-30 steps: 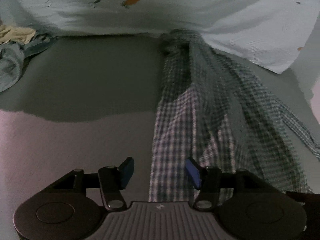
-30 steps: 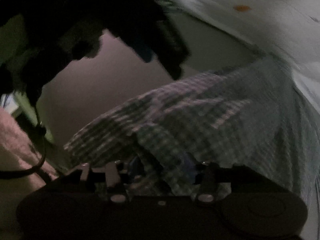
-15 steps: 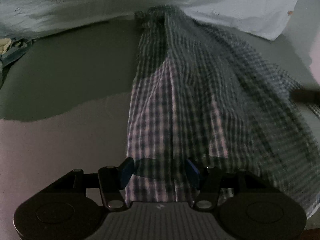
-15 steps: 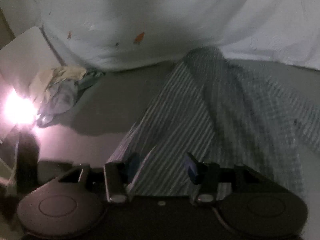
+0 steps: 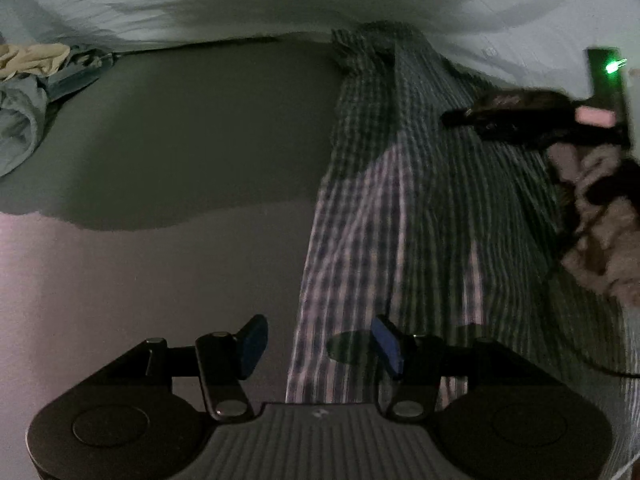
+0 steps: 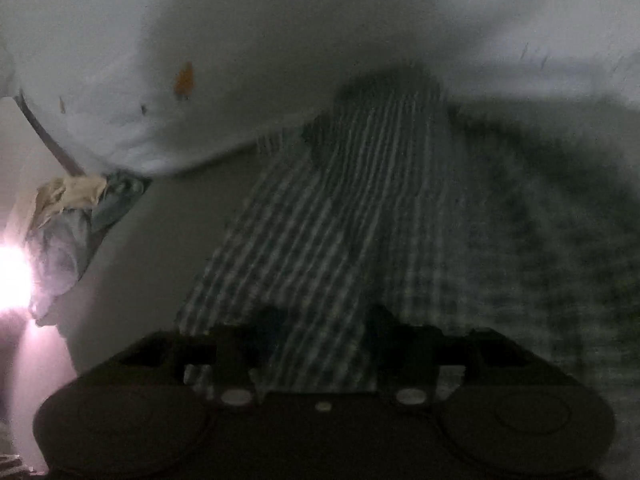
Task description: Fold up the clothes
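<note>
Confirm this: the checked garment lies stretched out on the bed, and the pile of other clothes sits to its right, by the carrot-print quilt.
Wrong side. The pile sits to the left of the checked garment, by the quilt, as the left wrist view shows. The garment does lie stretched out on the bed.

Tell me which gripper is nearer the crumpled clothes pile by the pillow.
Left. The left gripper sits at the checked garment's near edge, toward the crumpled clothes pile; the right gripper is over the garment's far side.

A dim grey bed surface (image 5: 180, 128) meets a white carrot-print quilt (image 5: 168, 4); glare (image 6: 12, 280) at left.
</note>
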